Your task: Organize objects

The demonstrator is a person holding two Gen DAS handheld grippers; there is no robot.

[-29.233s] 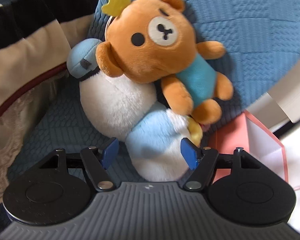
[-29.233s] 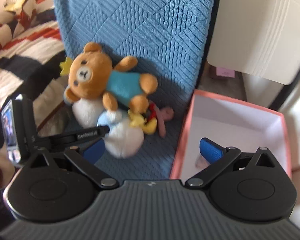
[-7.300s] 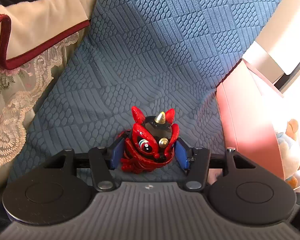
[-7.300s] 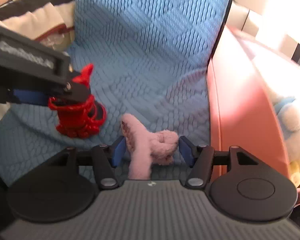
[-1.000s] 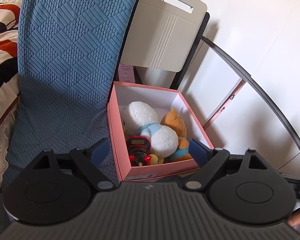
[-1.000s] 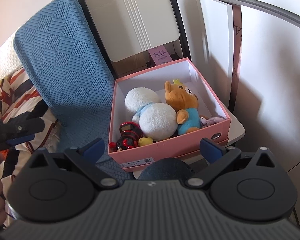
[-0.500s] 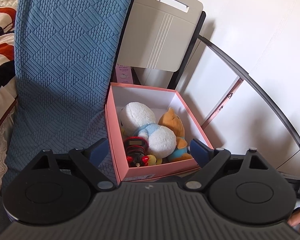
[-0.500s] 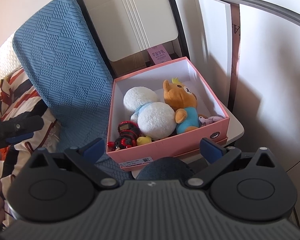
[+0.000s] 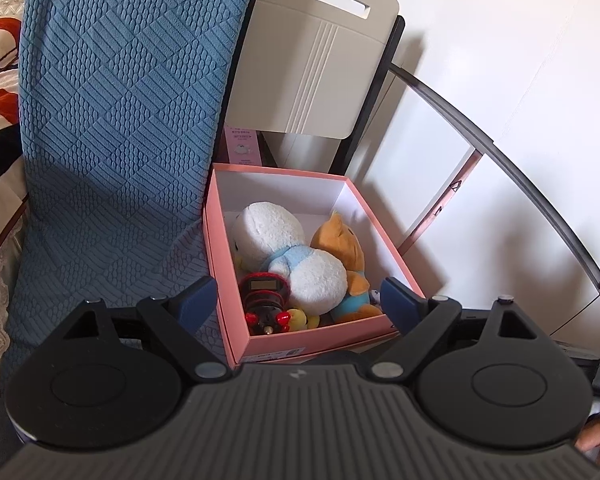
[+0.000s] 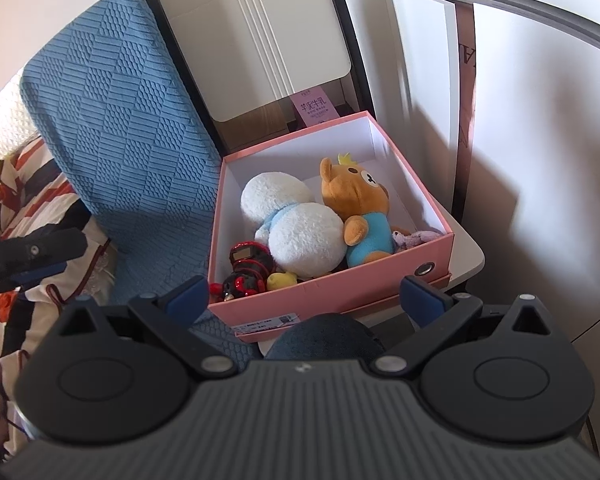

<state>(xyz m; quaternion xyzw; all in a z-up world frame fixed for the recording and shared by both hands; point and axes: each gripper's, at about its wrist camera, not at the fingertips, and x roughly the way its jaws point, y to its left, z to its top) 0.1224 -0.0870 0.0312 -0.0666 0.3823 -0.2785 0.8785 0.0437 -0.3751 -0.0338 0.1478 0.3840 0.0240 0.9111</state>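
1. Left wrist view: the left gripper (image 9: 297, 300) hangs above the scene with its blue fingers (image 9: 194, 305) spread wide and nothing between them.
2. Below it the pink box (image 9: 220, 256) stands open, just right of the blue quilted cover (image 9: 112, 120). Inside lie the white and blue plush (image 9: 288, 252), the orange bear (image 9: 342, 248) on its right, and the red lion toy (image 9: 265, 300) at the near left corner, with a yellow bit (image 9: 298, 317) beside it.
3. A white folding chair back (image 9: 320, 68) leans behind the box.
4. Right wrist view: the right gripper (image 10: 305, 294) also has its fingers (image 10: 420, 294) spread apart and empty, held near the box's (image 10: 332, 288) front wall.
5. The bear (image 10: 360, 204), facing up, wears a blue shirt; a small pink plush (image 10: 416, 237) sits in the near right corner. The white plush (image 10: 296, 220) fills the middle, the lion toy (image 10: 246, 268) lies near left.
6. The left gripper (image 10: 32, 256) shows at the left edge over a striped blanket (image 10: 36, 196).
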